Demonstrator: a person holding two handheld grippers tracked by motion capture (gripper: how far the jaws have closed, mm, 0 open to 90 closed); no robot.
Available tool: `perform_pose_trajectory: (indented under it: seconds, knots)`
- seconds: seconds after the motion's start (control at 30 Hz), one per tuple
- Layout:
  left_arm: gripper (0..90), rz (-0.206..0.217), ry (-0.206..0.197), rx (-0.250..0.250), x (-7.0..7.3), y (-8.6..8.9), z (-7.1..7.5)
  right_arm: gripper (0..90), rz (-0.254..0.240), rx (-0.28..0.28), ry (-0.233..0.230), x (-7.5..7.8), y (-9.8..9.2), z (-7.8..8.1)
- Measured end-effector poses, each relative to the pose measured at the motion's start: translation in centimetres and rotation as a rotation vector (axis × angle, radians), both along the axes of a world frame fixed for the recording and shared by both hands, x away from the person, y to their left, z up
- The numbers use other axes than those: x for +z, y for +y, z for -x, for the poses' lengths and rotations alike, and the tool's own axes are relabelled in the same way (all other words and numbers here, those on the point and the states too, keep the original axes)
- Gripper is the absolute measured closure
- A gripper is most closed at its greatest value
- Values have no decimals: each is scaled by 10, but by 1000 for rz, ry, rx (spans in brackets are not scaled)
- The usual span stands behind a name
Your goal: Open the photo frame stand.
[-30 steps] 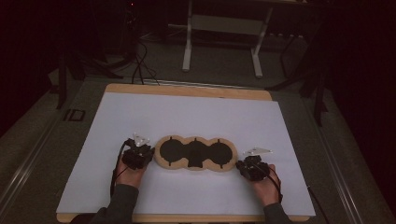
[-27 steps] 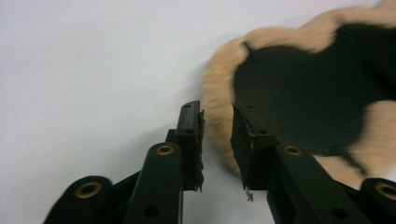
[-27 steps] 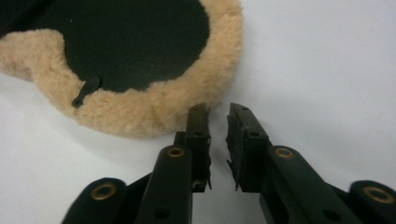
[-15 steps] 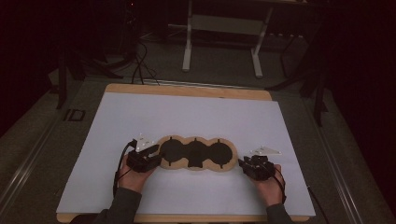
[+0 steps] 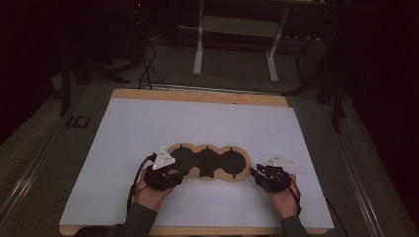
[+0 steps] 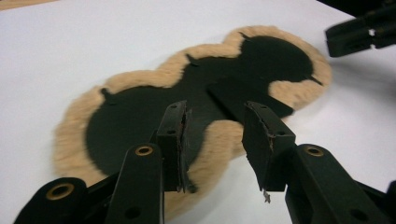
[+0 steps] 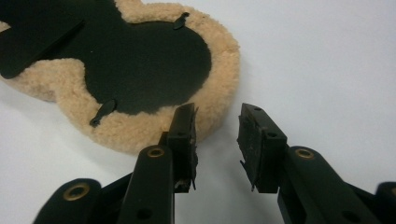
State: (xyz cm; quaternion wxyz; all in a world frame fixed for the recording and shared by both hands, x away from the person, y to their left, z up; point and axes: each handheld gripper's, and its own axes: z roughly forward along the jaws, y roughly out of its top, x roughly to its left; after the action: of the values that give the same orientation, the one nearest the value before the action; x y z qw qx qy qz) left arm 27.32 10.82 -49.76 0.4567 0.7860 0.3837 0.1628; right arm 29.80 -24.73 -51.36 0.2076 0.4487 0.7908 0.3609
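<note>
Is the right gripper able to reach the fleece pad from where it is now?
Probably yes. The right gripper has just been opening, nothing between its fingers, and the fleece pad's edge lies just ahead, unobstructed.

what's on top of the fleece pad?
On the tan fleece pad lies a black three-lobed backing with a flat black strap across its middle. Under the pad is the white table sheet; its underside is hidden.

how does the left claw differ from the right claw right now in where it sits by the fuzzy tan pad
The left claw reaches over the fuzzy tan pad's left end, one jaw above its fleece rim; the right claw sits just off the right end, over bare white sheet. Both have just been opening, gripping nothing, and both lie low, facing each other across the pad.
</note>
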Motion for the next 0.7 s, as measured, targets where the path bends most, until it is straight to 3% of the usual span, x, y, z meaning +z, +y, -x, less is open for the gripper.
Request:
perform_pose_trajectory:
  seconds: [0.33,0.53,0.7]
  knots:
    - [612,-28,10,-80,-9,-24,6,611,4,17,-13,0,3,1]
    - [607,-80,16,-125,-17,-38,9,571,-4,48,-11,1,6,2]
    - [637,-120,22,-148,-22,-45,11,577,6,40,-15,0,6,2]
